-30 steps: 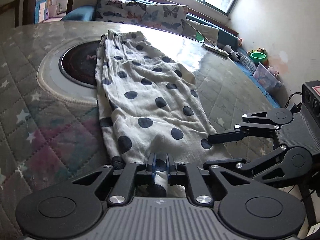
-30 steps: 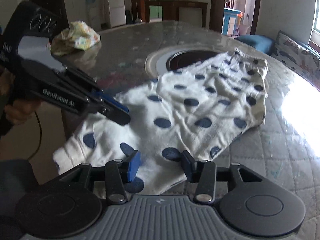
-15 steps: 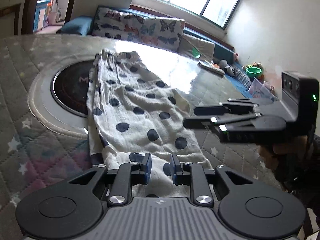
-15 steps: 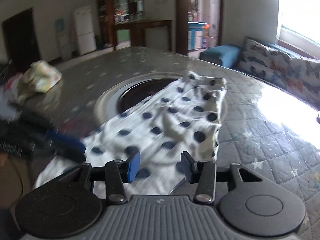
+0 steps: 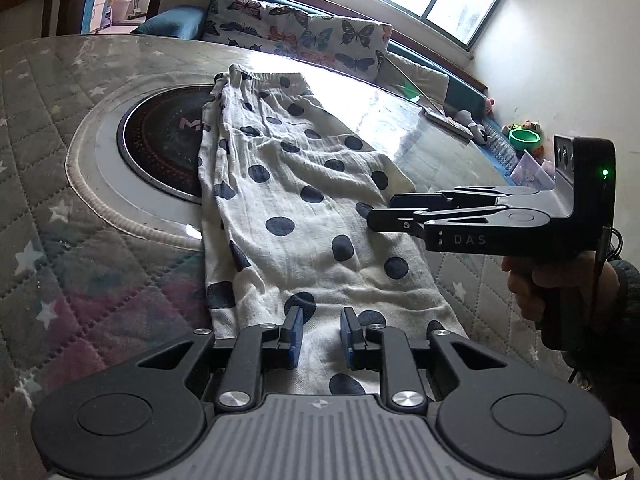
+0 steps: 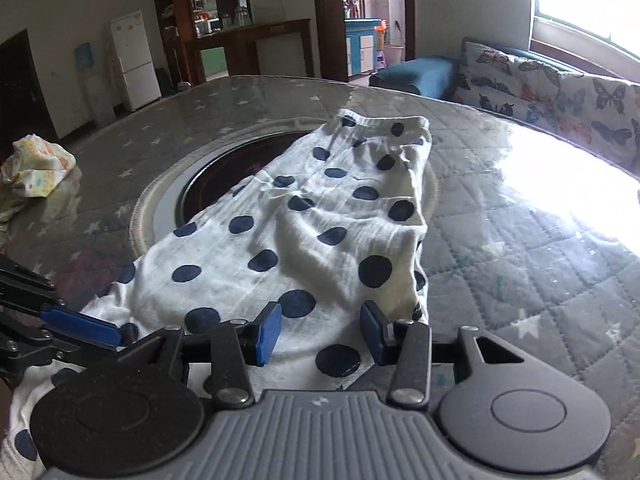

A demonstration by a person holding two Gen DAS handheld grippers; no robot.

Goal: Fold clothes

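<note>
A white garment with dark blue dots (image 5: 296,204) lies flat on the quilted table, its elastic waistband at the far end, partly over a round cooktop. It also shows in the right wrist view (image 6: 304,236). My left gripper (image 5: 320,334) is open and empty above the garment's near hem. My right gripper (image 6: 320,330) is open and empty over the garment's near right edge. It appears in the left wrist view (image 5: 380,210) hovering over the cloth's right side. The left gripper's blue pad (image 6: 80,326) shows at the lower left of the right wrist view.
A round black cooktop (image 5: 160,140) with a pale ring is set in the table (image 5: 48,184). A crumpled yellowish cloth (image 6: 36,168) lies at the far left. A butterfly-print sofa (image 5: 304,40) runs behind the table.
My left gripper, shut on the hem a second ago, has opened and let it go. My right gripper has lifted and swung over the garment's right side. The garment lies flat.
</note>
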